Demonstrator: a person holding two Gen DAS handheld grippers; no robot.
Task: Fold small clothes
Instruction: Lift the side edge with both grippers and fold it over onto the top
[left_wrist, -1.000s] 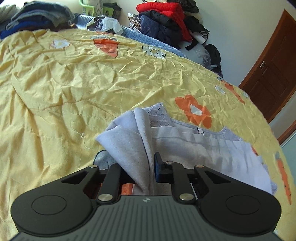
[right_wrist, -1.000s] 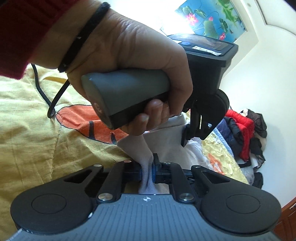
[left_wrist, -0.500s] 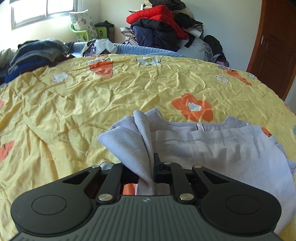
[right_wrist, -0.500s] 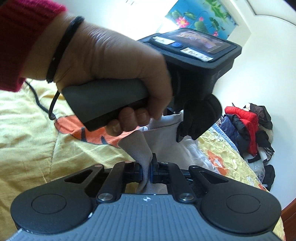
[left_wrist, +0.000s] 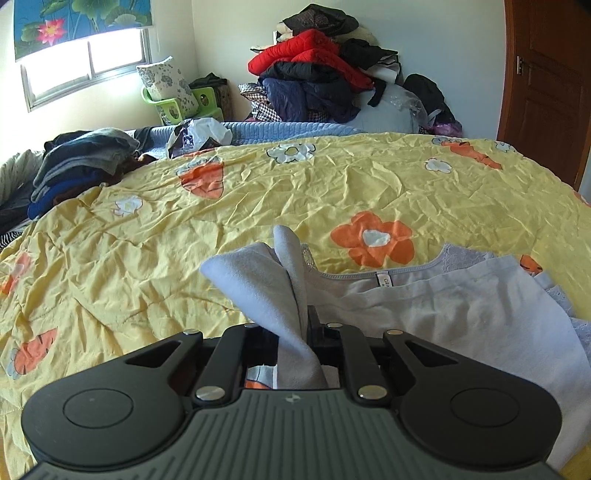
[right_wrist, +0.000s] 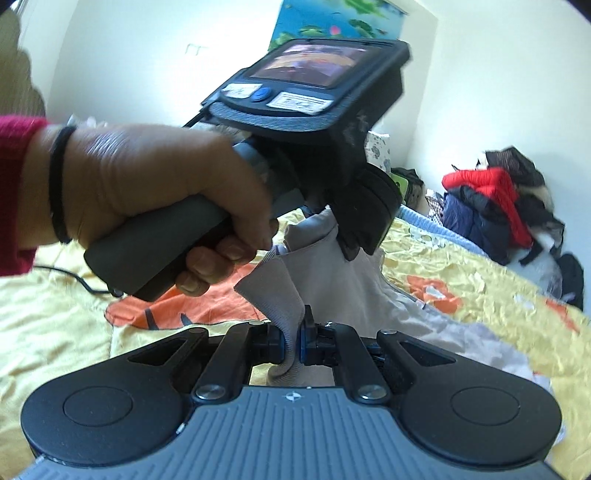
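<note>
— Where's the top (left_wrist: 461, 314)?

— On the bedspread (left_wrist: 147, 240). We pinch a raised fold in the left gripper (left_wrist: 301, 332), jaws closed on cloth.

— And the right gripper (right_wrist: 292, 341)?

— Clamped on another fold, near our left hand (right_wrist: 147, 192).

Pale lilac-grey top (left_wrist: 436, 306) w/ lace trim; yellow bedsheet (left_wrist: 147, 243) w/ orange & white flowers

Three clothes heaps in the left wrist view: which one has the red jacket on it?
The tall pile of jackets against the far wall, beside the brown wooden door; the other heaps are dark grey-blue or in the green basket.
</note>
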